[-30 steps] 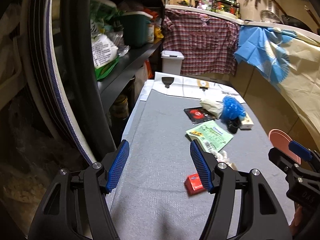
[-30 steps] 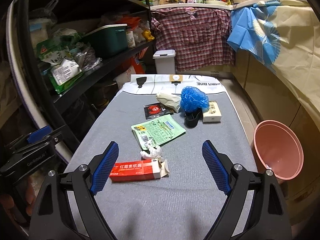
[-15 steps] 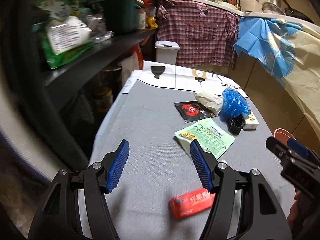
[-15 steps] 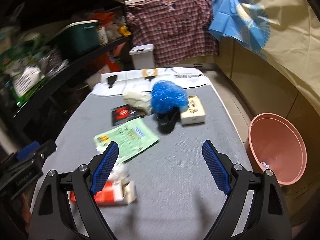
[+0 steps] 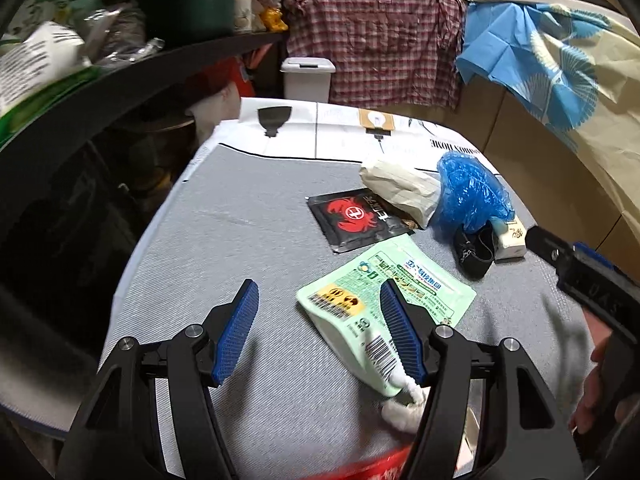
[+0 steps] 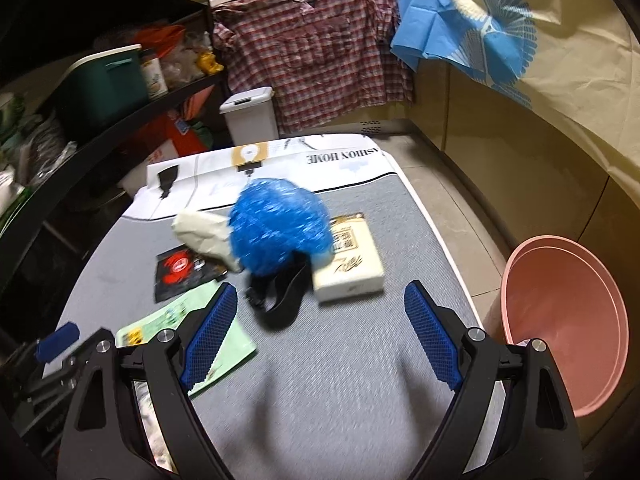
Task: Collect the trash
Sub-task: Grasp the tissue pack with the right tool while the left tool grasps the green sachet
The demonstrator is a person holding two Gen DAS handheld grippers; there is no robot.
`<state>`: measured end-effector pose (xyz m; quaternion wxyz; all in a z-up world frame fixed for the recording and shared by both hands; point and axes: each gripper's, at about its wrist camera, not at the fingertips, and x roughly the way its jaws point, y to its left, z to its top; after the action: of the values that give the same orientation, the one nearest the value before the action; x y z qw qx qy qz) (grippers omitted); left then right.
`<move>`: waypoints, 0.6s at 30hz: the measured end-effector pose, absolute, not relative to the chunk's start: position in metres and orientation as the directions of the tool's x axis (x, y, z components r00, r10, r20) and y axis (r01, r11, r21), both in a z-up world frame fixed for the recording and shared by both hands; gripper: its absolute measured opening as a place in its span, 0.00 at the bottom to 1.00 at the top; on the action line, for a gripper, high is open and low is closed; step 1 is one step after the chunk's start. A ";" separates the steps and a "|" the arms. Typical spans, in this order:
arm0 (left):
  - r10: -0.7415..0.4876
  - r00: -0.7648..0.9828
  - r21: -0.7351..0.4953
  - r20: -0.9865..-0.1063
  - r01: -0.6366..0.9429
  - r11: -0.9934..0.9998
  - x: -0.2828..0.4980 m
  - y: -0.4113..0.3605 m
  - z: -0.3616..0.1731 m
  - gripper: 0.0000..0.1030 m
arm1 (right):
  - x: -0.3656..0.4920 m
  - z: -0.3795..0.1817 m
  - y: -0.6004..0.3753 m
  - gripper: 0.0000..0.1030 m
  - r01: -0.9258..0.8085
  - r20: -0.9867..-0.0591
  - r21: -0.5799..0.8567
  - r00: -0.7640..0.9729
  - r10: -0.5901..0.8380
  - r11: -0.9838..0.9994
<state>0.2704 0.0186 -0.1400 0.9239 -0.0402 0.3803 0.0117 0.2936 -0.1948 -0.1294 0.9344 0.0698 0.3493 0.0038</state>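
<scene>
Both claws were seen wide open, nothing held: left claw [image 5: 320, 332], right claw [image 6: 320, 336]. Red box [image 5: 376, 466] was cut off, blurred, at near edge of worktop [image 5: 248, 216].

The red box [image 5: 372, 470] is a blur, cut off at the 6 o'clock edge. The blue bag [image 6: 280, 226] looks smeary and hides part of the white box [image 6: 352, 262]. The pink bin [image 6: 568, 320] is cut off at 3 o'clock.

dim indoor light, motion blur, fisheye-bent edges.
</scene>
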 end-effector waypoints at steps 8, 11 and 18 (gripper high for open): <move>-0.008 0.671 -0.039 -0.742 -0.031 0.999 0.282 0.013 -0.157 0.60 | 0.325 -0.145 -0.210 0.82 0.071 -0.680 0.124 0.732 0.033 0.990; -0.013 0.660 -0.045 -0.751 -0.031 0.999 0.285 0.014 -0.160 0.60 | 0.333 -0.151 -0.212 0.81 0.081 -0.697 0.131 0.716 0.034 0.988; -0.049 0.630 -0.085 -0.775 -0.027 0.996 0.291 0.014 -0.166 0.55 | 0.345 -0.162 -0.207 0.76 0.087 -0.719 0.122 0.694 0.028 0.989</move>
<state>0.2912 0.0139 -0.1655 0.9017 -0.0442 0.4300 -0.0064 0.3448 -0.2067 -0.1615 0.9175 0.0735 0.3906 -0.0163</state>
